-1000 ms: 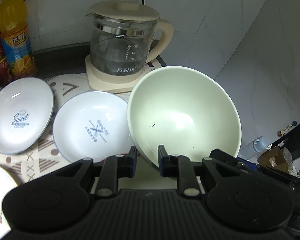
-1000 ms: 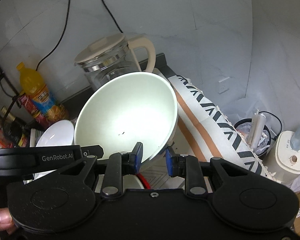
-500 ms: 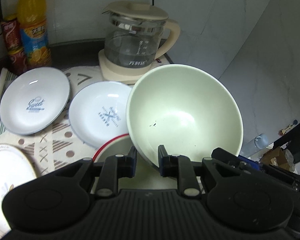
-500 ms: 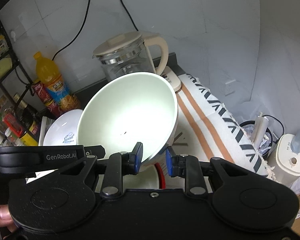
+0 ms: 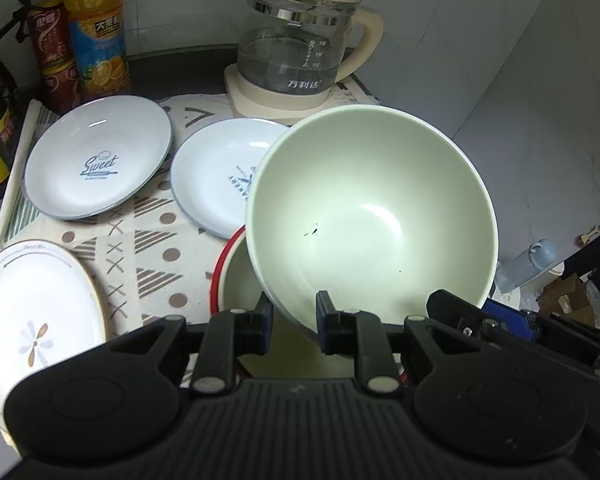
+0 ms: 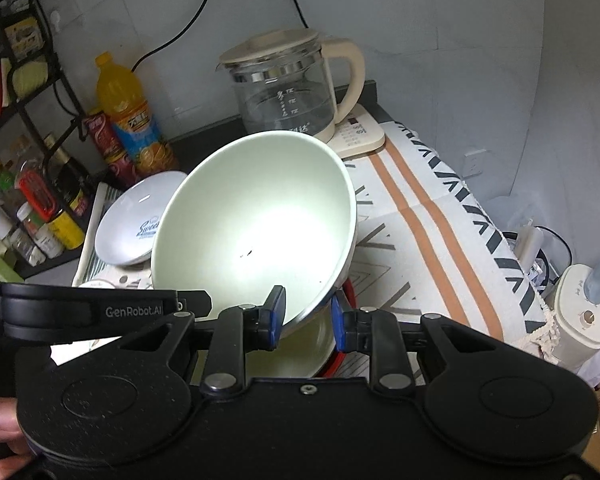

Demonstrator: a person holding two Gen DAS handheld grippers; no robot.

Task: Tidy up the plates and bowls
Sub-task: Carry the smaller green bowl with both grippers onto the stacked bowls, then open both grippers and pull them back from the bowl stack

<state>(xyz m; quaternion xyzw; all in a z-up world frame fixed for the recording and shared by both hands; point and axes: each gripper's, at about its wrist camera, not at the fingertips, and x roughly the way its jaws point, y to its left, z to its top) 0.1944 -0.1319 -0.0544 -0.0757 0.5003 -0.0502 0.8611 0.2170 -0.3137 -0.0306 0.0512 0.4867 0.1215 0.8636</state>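
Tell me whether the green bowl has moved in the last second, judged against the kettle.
Yes. The green bowl, clamped by both grippers, has drawn back from the kettle and now hangs over the red-rimmed bowl.

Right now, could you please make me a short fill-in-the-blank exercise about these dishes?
1. Both claws grip the pale green ____ by its rim.
2. The dish beneath the held one has a ____ rim.
3. The plate near the orange bottle reads "____".

Missing words: bowl; red; Sweet
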